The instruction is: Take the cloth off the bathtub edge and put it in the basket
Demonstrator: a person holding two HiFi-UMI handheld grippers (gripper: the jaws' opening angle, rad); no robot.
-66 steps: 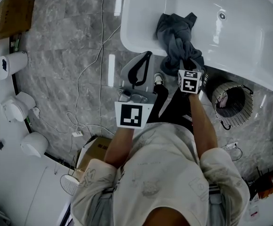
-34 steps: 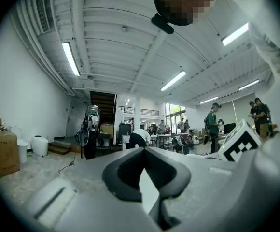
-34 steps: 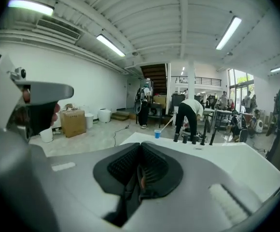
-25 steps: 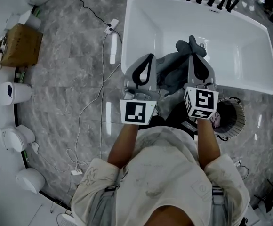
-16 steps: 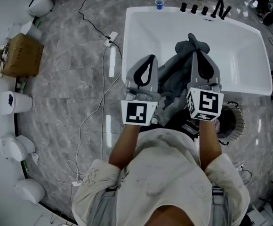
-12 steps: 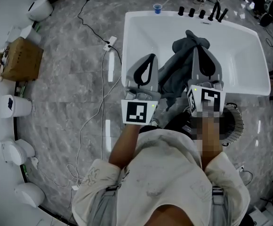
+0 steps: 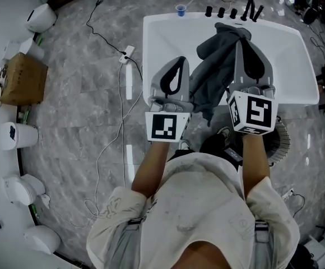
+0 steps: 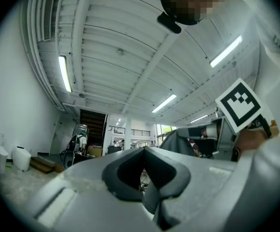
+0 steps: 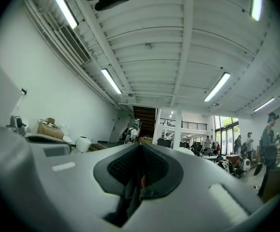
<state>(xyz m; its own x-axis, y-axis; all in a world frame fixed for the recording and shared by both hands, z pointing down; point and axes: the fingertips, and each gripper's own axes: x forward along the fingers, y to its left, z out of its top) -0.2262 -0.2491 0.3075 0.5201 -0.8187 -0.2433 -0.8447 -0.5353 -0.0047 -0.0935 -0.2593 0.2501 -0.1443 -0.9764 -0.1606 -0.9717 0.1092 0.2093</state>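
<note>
The right gripper (image 7: 241, 42) is clamped shut on a fold of the dark grey cloth (image 7: 212, 72), which hangs from its tips in a long bunch over the white bathtub (image 7: 151, 43). The left gripper (image 7: 179, 61) is held just beside it, jaws pressed together on nothing. The round ribbed basket (image 7: 280, 142) stands on the grey marbled floor (image 7: 78, 122) beside the tub, partly hidden under the right gripper's marker cube.

Basket (image 7: 279, 140) just beside bathtub (image 7: 146, 55); bare floor (image 7: 73, 128) left of both, one cable (image 7: 98, 161) across.
</note>
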